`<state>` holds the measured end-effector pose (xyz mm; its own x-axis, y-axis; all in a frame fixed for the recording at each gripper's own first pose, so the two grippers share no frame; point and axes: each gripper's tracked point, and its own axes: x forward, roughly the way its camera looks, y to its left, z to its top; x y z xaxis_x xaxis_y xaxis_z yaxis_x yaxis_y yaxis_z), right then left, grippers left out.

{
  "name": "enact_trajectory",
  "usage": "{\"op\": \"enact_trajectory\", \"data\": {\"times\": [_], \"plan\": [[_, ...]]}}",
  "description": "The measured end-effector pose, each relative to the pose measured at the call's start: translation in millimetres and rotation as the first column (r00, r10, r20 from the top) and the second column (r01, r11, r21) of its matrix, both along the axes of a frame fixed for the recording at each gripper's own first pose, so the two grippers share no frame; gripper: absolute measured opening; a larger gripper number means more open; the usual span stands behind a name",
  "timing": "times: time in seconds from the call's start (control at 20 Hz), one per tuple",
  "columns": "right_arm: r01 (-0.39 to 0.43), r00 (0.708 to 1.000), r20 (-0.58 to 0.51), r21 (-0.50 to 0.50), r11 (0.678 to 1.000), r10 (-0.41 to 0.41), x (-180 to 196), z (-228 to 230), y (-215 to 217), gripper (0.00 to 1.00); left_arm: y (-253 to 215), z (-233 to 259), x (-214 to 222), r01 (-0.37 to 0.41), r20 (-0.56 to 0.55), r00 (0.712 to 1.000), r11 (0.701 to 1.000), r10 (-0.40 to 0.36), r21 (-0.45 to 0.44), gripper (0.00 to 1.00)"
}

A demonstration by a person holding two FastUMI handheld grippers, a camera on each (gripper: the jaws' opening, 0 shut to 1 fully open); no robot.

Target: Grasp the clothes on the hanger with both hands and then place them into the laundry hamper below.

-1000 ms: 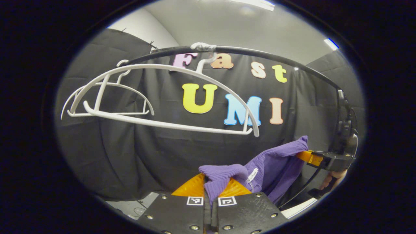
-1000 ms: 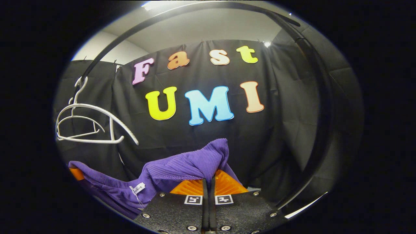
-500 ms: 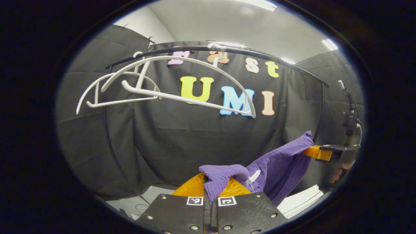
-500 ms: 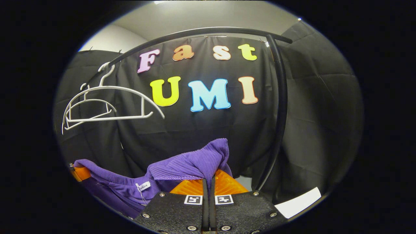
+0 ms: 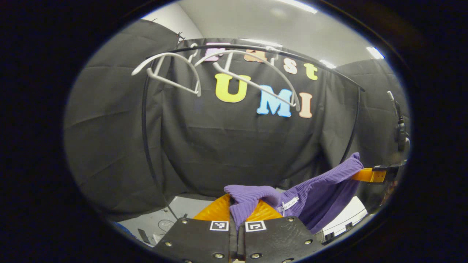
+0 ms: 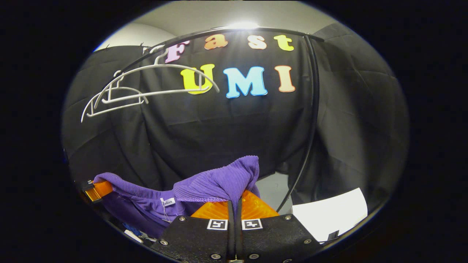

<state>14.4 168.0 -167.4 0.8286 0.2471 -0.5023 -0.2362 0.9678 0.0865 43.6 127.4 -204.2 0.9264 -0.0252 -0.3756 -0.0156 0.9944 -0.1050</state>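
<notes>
Purple knit: the garment (image 5: 310, 197) hangs slack between both grippers, below the rail.
White hangers (image 5: 226, 73): bare, on the black rail (image 5: 256, 49), upper left.
Left gripper (image 5: 237, 208): fingers clamped on a fold of cloth.
Right gripper (image 6: 234, 204): fingers pinching the other fold.
Hamper: cannot make one out.

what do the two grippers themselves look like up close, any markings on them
Each gripper, left gripper and right gripper, has a dark, speckled body split down the middle into two plates, studded with round silver screws. Each plate carries a small square black-and-white tag near its front edge. The fingers ahead are ribbed wedges.
</notes>
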Motion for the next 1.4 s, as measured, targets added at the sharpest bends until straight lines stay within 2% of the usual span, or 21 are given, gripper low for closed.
{"op": "enact_trajectory", "data": {"times": [0.15, 0.2, 0.25, 0.65, 0.85, 1.05, 1.4], "plan": [[-0.008, 0.991, -0.132, 0.024, 1.000, 0.011, -21.1, -36.5, 12.3, 0.00, 14.7, -40.3, -14.4, -0.001, -0.073, 0.997, 1.000, 0.003, 0.025, 0.07], [-0.004, 0.986, -0.168, 0.031, 1.000, 0.009, -25.2, -46.2, 14.3, 0.00, 16.6, -52.5, -18.4, 0.001, -0.097, 0.995, 1.000, 0.002, 0.030, 0.02], [-0.001, 0.979, -0.203, 0.034, 0.999, 0.008, -29.4, -56.8, 17.1, 0.00, 17.4, -65.1, -23.1, 0.003, -0.123, 0.992, 1.000, 0.001, 0.031, 0.01], [0.016, 0.903, -0.430, 0.003, 1.000, -0.013, -66.2, -149.1, 18.3, 0.00, 10.9, -172.5, -32.1, -0.009, -0.320, 0.947, 1.000, 0.007, -0.006, 0.01], [0.021, 0.879, -0.476, -0.026, 0.999, -0.031, -75.0, -183.4, 17.0, 0.00, 5.6, -218.2, -37.0, 0.001, -0.391, 0.921, 1.000, 0.001, 0.005, 0.01], [0.036, 0.839, -0.542, -0.034, 0.999, -0.049, -82.7, -212.2, 15.8, 0.00, -2.8, -257.1, -28.6, 0.023, -0.438, 0.899, 0.999, -0.011, 0.022, 0.02], [0.034, 0.829, -0.557, -0.039, 0.999, -0.050, -82.6, -223.3, 14.0, 0.00, -16.5, -274.9, -33.3, 0.033, -0.450, 0.893, 0.999, -0.023, 0.016, 0.02]]}}
